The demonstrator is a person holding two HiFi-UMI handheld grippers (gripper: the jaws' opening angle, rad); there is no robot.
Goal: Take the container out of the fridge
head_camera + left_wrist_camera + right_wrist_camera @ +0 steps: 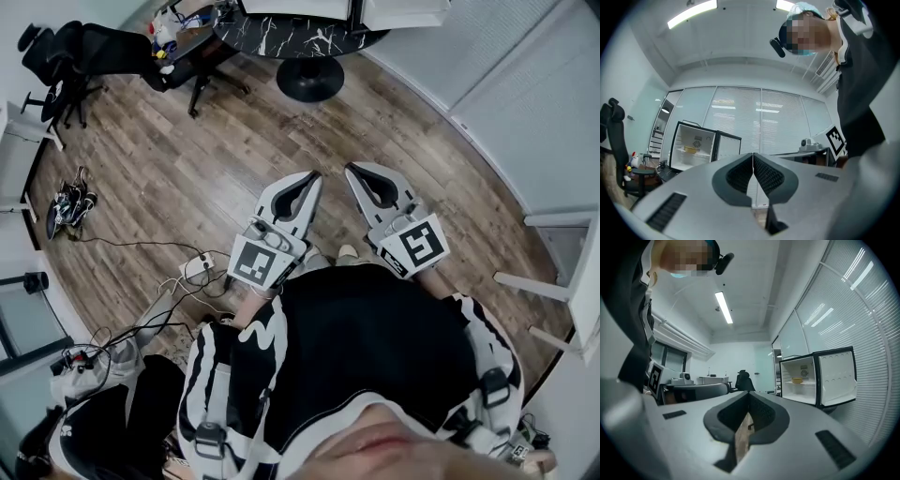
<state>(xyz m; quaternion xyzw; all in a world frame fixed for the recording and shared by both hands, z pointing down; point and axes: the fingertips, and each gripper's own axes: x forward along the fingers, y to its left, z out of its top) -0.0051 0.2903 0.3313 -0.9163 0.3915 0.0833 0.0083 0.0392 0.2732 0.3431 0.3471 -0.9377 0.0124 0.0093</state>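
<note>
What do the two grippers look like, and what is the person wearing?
The left gripper and right gripper have light grey, tapering shells with dark ribbed pads inside. Each bears a cube with black-and-white square markers. The person wears a black top with black-and-white sleeves.

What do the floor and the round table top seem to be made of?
The floor looks like wood or wood-look laminate: brown planks with grain and seams. The round table top looks like black marble or an imitation: white veins on a smooth dark surface.
</note>
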